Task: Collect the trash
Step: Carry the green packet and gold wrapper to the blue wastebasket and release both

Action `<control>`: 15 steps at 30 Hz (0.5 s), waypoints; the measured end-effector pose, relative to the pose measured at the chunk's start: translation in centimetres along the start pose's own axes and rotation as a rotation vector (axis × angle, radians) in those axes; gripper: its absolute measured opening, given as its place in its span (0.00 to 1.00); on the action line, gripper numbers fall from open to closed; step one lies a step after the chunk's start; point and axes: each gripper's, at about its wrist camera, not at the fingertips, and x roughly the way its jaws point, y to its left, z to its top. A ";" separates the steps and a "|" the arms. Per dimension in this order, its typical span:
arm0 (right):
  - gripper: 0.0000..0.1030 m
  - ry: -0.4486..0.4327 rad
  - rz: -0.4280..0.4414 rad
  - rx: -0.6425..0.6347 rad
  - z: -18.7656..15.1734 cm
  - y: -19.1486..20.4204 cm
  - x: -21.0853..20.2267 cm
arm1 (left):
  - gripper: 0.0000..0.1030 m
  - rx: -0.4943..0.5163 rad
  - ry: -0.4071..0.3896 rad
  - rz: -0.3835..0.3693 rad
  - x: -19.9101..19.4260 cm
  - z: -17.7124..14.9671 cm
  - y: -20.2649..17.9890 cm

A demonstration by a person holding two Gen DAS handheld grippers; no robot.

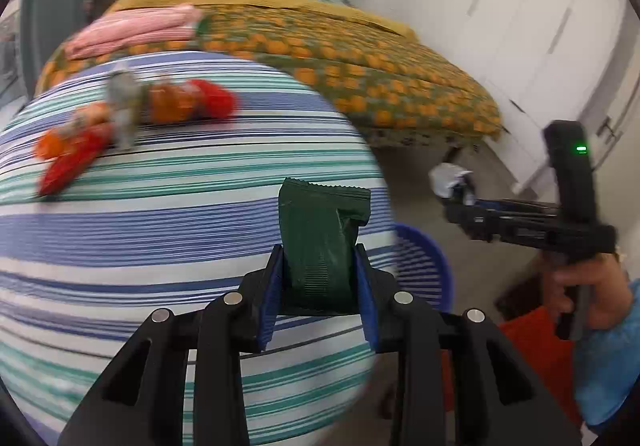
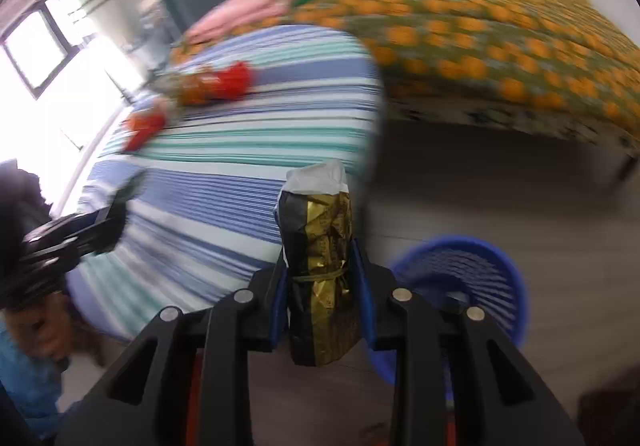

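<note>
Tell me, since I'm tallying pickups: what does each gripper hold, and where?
Left gripper pinches the green wrapper at its lower end; right gripper pinches the gold-black wrapper around its tied lower part.

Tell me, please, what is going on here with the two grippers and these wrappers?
A person is collecting trash with a handheld gripper in each hand. The left gripper is shut on a dark green wrapper, and the right gripper is shut on a crumpled gold-and-black wrapper. A blue slatted basket stands on the floor beside the striped bed, where several red and orange wrappers lie.
</note>
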 end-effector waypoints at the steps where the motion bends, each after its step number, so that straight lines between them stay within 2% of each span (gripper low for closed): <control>1: 0.27 0.003 -0.019 0.020 -0.4 -1.4 -0.1 | 0.32 0.007 0.009 -0.027 0.7 0.2 -1.3; 3: 0.27 0.013 -0.065 0.060 -1.2 -4.3 0.0 | 0.32 0.027 0.044 -0.076 3.0 0.5 -4.6; 8: 0.27 0.018 -0.125 0.192 -3.9 -10.9 1.0 | 0.33 0.062 0.130 -0.114 9.5 -0.2 -10.8; 15: 0.28 0.026 -0.094 0.267 -5.2 -14.8 1.6 | 0.33 0.078 0.202 -0.111 17.4 -1.2 -13.7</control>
